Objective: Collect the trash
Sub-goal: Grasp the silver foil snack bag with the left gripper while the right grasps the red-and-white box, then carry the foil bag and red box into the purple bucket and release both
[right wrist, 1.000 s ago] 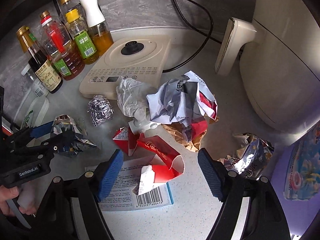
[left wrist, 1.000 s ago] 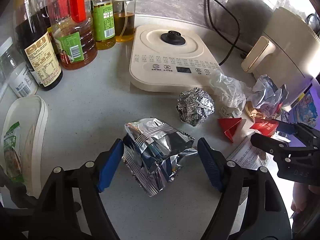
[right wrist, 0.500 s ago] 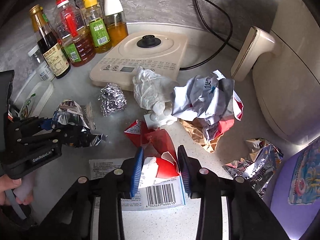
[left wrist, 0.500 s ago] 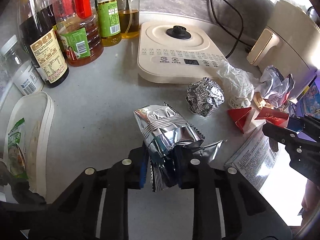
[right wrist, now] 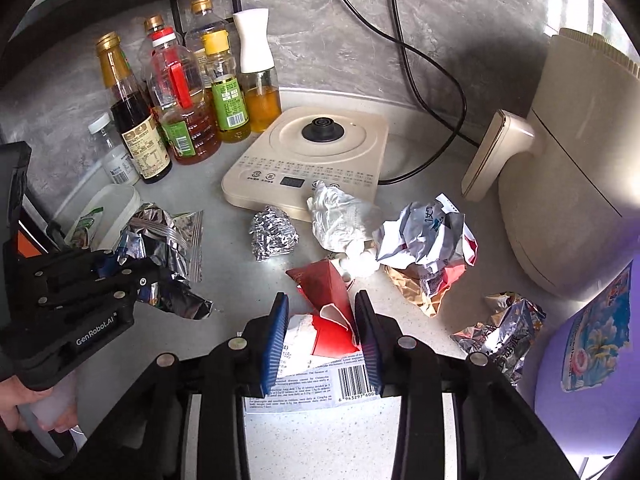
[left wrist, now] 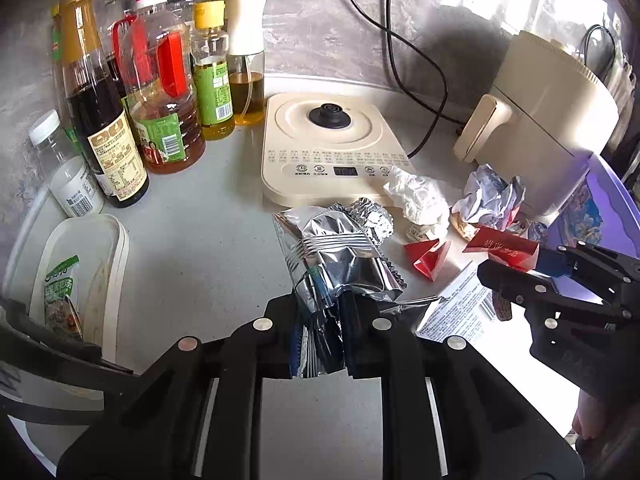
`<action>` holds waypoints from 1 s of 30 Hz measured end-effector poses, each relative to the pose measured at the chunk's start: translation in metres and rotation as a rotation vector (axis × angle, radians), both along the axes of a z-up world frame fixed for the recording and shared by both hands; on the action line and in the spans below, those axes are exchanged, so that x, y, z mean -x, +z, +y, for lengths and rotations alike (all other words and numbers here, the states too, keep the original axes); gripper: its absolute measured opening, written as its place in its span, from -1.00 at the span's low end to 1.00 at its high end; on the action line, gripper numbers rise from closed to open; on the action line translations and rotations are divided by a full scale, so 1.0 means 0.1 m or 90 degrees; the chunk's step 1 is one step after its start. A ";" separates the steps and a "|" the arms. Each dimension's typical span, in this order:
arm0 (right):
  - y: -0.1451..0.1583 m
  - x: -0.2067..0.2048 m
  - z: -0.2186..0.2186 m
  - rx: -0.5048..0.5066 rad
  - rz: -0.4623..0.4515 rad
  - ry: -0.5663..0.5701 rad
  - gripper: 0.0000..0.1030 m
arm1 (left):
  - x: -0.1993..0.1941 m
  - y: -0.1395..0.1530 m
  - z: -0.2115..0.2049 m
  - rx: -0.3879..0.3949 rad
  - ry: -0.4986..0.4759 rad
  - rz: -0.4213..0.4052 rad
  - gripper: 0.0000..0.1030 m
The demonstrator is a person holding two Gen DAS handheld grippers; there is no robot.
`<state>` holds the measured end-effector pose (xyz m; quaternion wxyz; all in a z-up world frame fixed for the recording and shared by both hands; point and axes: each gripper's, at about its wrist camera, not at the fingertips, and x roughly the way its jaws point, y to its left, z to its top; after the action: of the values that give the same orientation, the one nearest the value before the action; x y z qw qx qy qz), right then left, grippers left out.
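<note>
My left gripper point(left wrist: 324, 320) has its jaws closing on a crumpled silver snack bag point(left wrist: 336, 256), pinched at its near end and lifted off the grey counter; the same grip shows in the right wrist view, left gripper point(right wrist: 132, 276) and bag point(right wrist: 160, 236). My right gripper point(right wrist: 322, 320) is shut on a torn red carton point(right wrist: 324, 292) above a barcode leaflet point(right wrist: 320, 384). From the left wrist view, the right gripper point(left wrist: 532, 260) carries the carton point(left wrist: 500, 246). A foil ball point(right wrist: 274, 236), white crumpled plastic point(right wrist: 340, 220), a paper wad point(right wrist: 428, 240) and another silver bag point(right wrist: 500, 332) lie on the counter.
A cream induction cooker point(left wrist: 332, 152) sits at the back with several oil and sauce bottles point(left wrist: 160, 92) to its left. A cream air fryer point(left wrist: 552, 120) stands right, a purple container point(right wrist: 592, 340) beside it. A white tub point(left wrist: 116, 264) with a green packet lies left.
Both grippers went from wide open to closed, the left on the silver bag, the right on the red carton. Both have since risen, lifting their pieces off the counter.
</note>
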<state>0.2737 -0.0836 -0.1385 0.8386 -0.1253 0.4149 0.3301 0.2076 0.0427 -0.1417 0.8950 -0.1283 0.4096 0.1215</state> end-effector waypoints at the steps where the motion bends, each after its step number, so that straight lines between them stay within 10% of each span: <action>1: 0.01 0.02 0.00 -0.003 -0.003 0.000 -0.34 | 0.01 0.04 0.00 -0.003 0.004 -0.006 -0.71; 13: 0.46 0.11 -0.22 -0.038 -0.039 -0.040 -0.34 | -0.01 0.58 -0.24 -0.010 -0.033 -0.066 -0.71; 30: 1.16 -0.13 -1.80 -0.116 -0.085 -0.216 -0.33 | -0.65 1.22 -1.39 -0.017 -0.212 -0.148 -0.71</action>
<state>0.2871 -0.2633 -0.0220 0.9156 0.0010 0.3422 0.2109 0.2728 -0.0966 -0.0201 0.9456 -0.0596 0.3174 -0.0385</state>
